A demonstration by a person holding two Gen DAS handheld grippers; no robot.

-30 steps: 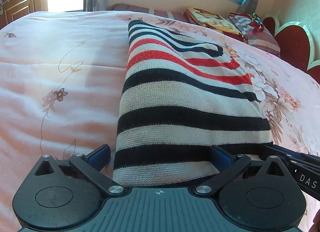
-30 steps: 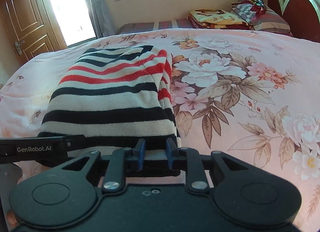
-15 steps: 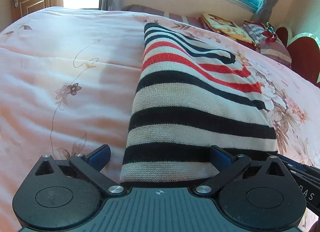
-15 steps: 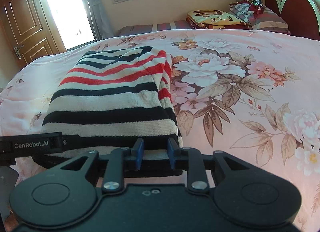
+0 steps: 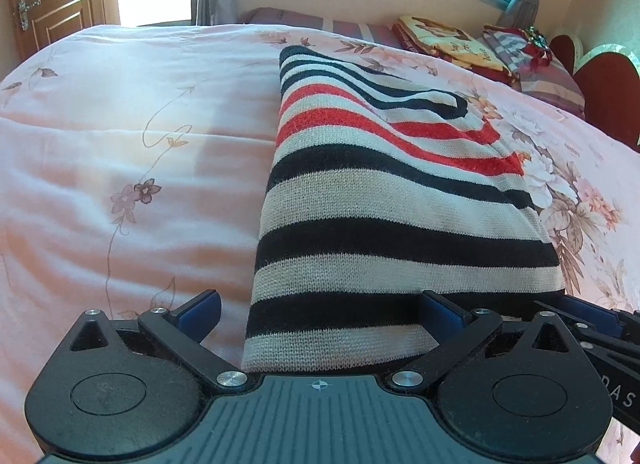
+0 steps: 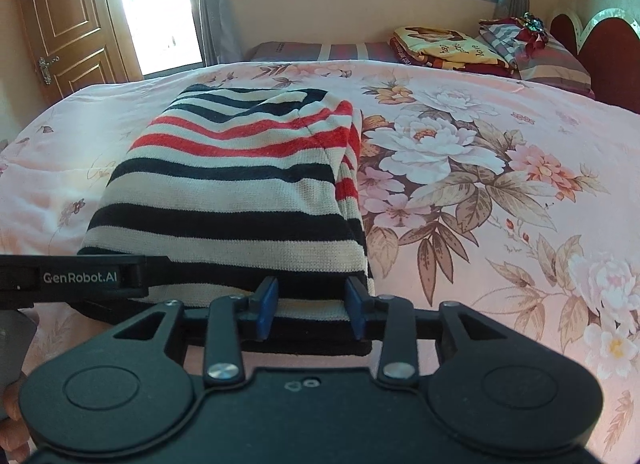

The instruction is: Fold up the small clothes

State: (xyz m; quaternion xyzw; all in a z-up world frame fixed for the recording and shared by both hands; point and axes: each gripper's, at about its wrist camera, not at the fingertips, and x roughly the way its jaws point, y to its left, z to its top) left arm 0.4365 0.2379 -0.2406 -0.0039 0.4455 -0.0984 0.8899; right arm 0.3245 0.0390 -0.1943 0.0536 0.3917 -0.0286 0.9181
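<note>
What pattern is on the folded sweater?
Cream, black and red stripes on the sweater; left wrist view shows it best.

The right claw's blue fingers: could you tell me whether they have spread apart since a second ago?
Yes. The right claw is opening: its fingers now stand wider across the striped sweater hem.

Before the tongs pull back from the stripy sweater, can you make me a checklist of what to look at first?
1. Stripy sweater folded and lying on the bed cover: ok.
2. Left tongs let go: ok, they stand wide, with the sweater's near edge between them.
3. Right tongs let go: ok so far, they are opening; the near hem lies between them, pads look clear of it.
4. Hem free of the blue pads: cannot tell, the tongs' body hides it underneath.
5. Sweater's right side neat: not ok, layers show stepped along that edge.
6. Folded blanket far away by the window: ok.
</note>
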